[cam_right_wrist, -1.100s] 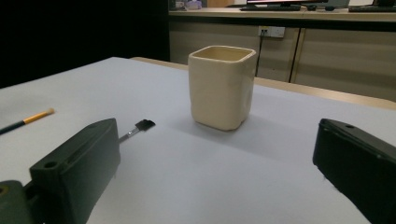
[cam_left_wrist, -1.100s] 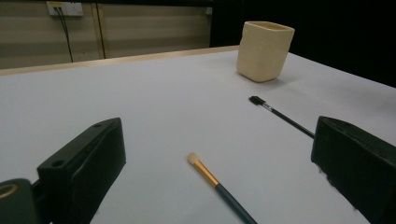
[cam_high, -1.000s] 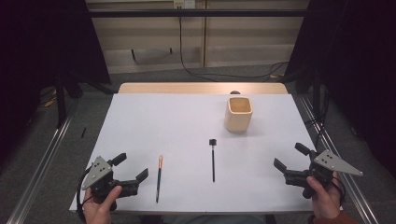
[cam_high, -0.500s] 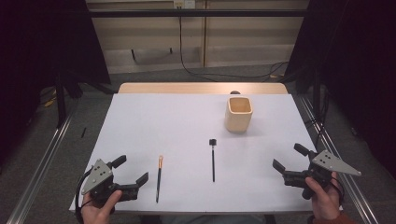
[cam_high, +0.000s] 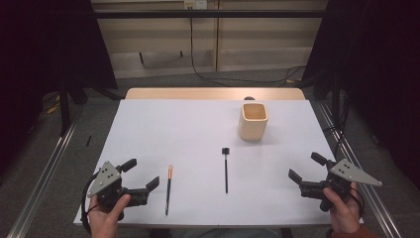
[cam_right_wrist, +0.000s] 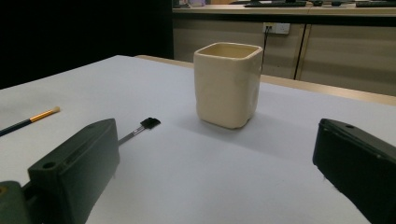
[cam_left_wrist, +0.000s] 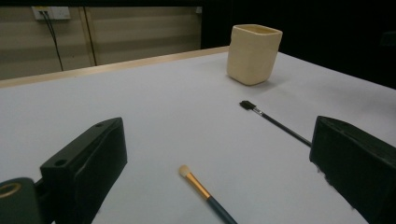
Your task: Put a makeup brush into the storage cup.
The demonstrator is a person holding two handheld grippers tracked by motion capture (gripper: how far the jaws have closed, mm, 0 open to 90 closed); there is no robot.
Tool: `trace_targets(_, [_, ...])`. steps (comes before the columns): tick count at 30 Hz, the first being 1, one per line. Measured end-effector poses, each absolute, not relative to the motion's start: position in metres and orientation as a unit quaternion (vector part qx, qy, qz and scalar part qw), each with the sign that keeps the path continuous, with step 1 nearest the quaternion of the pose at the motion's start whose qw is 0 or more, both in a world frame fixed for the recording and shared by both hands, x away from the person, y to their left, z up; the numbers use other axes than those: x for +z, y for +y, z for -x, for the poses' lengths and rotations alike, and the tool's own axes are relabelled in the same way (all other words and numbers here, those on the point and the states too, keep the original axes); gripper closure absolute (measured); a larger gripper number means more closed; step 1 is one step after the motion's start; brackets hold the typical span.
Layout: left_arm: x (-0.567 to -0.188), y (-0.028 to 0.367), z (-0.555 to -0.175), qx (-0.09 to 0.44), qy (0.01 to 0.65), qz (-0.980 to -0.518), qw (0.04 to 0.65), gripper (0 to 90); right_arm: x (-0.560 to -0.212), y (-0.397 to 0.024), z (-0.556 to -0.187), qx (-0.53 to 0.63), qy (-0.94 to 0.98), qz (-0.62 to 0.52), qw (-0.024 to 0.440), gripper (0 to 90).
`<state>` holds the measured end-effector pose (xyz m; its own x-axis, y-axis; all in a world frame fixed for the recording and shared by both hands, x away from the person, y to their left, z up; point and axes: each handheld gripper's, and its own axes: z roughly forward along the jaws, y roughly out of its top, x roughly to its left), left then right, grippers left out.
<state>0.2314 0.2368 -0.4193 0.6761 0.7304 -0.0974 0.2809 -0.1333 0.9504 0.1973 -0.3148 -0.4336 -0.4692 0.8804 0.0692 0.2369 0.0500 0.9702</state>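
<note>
Grippers, 2, black, jaws wide: left gripper (cam_high: 141,174), now nearer the table edge, beside gold-ferruled brush (cam_high: 168,189); right gripper (cam_high: 305,167) unmoved, black brush (cam_high: 226,169) and square cream cup (cam_high: 253,120) ahead.

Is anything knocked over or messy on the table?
No, nothing stands out. The cream cup stands upright, and the two brushes, gold-banded and black, lie flat and apart on the white table. Both the left gripper and right gripper are open and hold nothing.
</note>
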Motion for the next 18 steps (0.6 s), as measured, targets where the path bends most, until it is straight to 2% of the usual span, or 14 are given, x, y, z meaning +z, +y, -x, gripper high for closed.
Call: trace_targets(18, [-0.399,0.228,-0.268,0.215,0.357,-0.722,0.553,5.3,-0.434,-0.314,-0.198,0.546,0.666,-0.421,0.286,0.4])
